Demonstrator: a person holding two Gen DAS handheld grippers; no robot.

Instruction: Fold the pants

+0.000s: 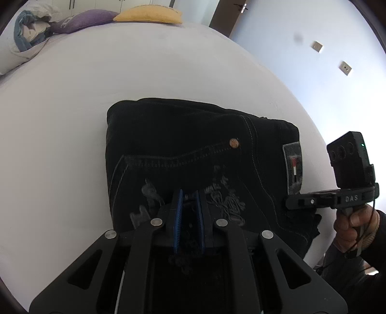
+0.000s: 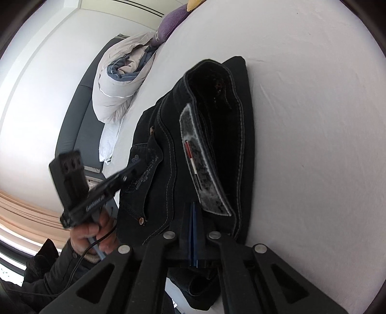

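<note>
Angling down over the folded black pants, both grippers' jaws pinch denim (right fully closed).

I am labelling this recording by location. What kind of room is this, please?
Most likely a bedroom: black pants lie on a white bed sheet, with purple and yellow cushions and a rolled duvet at its far end.
</note>
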